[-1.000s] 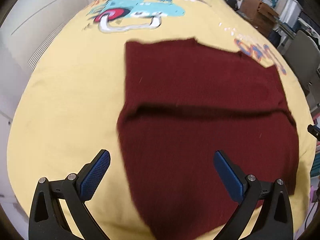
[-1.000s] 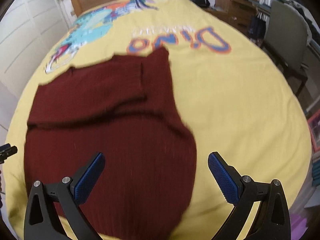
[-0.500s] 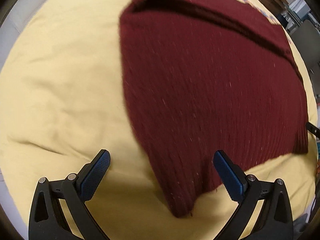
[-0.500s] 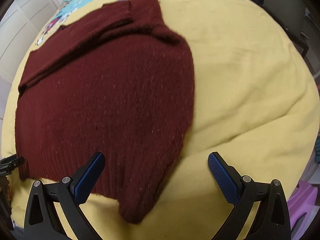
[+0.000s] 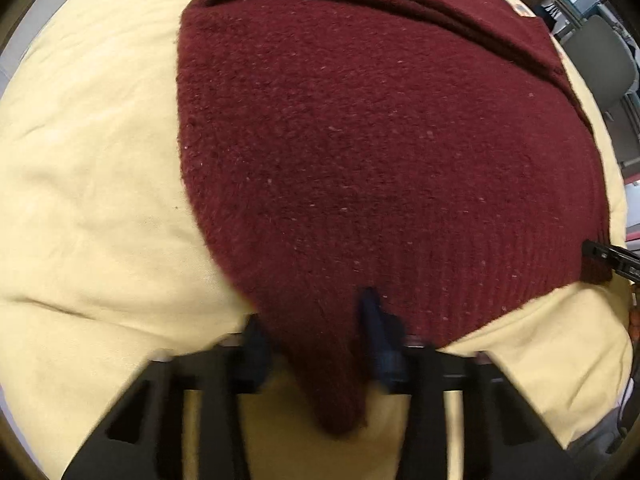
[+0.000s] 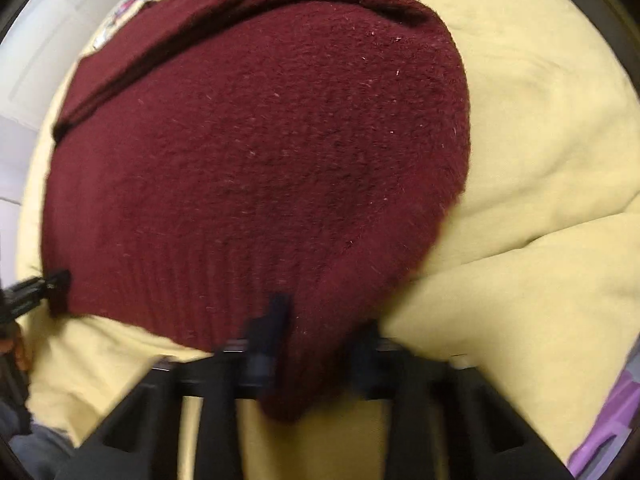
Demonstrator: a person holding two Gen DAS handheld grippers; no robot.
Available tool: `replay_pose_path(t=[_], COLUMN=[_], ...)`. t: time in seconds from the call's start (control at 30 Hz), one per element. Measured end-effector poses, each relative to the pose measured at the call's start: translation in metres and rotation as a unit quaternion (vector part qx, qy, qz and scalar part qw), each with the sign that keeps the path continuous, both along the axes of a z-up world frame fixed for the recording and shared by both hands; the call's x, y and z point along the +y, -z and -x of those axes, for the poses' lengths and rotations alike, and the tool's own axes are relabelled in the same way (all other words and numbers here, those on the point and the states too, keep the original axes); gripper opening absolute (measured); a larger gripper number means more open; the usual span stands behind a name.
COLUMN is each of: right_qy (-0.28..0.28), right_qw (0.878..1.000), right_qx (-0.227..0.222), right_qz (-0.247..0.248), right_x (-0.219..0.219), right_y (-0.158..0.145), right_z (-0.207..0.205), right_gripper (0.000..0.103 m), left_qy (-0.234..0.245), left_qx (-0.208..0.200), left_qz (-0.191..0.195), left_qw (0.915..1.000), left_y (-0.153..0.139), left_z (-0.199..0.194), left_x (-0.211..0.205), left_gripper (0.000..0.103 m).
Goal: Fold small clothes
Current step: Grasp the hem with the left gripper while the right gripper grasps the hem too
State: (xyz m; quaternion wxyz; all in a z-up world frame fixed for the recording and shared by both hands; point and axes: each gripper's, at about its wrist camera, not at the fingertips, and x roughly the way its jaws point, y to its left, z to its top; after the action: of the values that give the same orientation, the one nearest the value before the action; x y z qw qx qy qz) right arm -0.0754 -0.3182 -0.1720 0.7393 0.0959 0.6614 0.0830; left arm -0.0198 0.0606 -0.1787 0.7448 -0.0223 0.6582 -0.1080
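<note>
- Both grippers have narrowed from wide open, each now pinching a bottom corner of the maroon sweater point(image 5: 380, 152).
- Left gripper point(image 5: 316, 340): hem corner between its fingers.
- Right gripper point(image 6: 320, 344): opposite corner clamped.
- Sweater body lies ahead on the yellow bedspread point(image 5: 88, 160).

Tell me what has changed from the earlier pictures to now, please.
Both grippers came down to the near hem and narrowed from wide open: the left gripper and the right gripper each now pinch a bottom corner of the maroon sweater. The sweater still lies flat on the yellow blanket.
</note>
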Motion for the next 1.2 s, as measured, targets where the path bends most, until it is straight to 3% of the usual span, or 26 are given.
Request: replay_pose_path(t=[0.03, 0.3, 0.67, 0.87, 0.93, 1.07, 1.2], right_qy=[-0.001, 0.0, 0.018, 0.024, 0.026, 0.033, 0.029], right_qw=[1.0, 0.997, 0.987, 0.977, 0.975, 0.976, 0.981], right_qx=[-0.01, -0.058, -0.15, -0.206, -0.216, -0.215, -0.189], right_qz=[-0.007, -0.045, -0.058, -0.046, -0.036, -0.028, -0.003], right_x=[-0.001, -0.01, -0.014, -0.006, -0.004, -0.007, -0.003], right_y=[-0.006, -0.051, -0.12, -0.167, -0.175, -0.179, -0.16], right_z=[0.0, -0.01, -0.083, -0.142, -0.164, -0.204, -0.24], right_gripper=[0.015, 0.012, 0.012, 0.011, 0.011, 0.011, 0.011], left_qy=[-0.001, -0.006, -0.054, -0.05, -0.048, -0.047, -0.046], left_qx=[0.002, -0.041, -0.128, -0.178, -0.187, -0.197, -0.181], left_qz=[0.009, 0.041, 0.091, 0.073, 0.068, 0.054, 0.032], left_qw=[1.0, 0.9983, 0.9861, 0.9801, 0.9789, 0.9779, 0.982], left_y=[-0.002, -0.045, -0.121, -0.16, -0.168, -0.169, -0.154], left_z=[0.0, -0.009, -0.058, -0.109, -0.111, -0.15, -0.194], left_x=[0.0, 0.001, 0.018, 0.027, 0.047, 0.043, 0.039], left_gripper=[0.01, 0.009, 0.009, 0.009, 0.009, 0.009, 0.009])
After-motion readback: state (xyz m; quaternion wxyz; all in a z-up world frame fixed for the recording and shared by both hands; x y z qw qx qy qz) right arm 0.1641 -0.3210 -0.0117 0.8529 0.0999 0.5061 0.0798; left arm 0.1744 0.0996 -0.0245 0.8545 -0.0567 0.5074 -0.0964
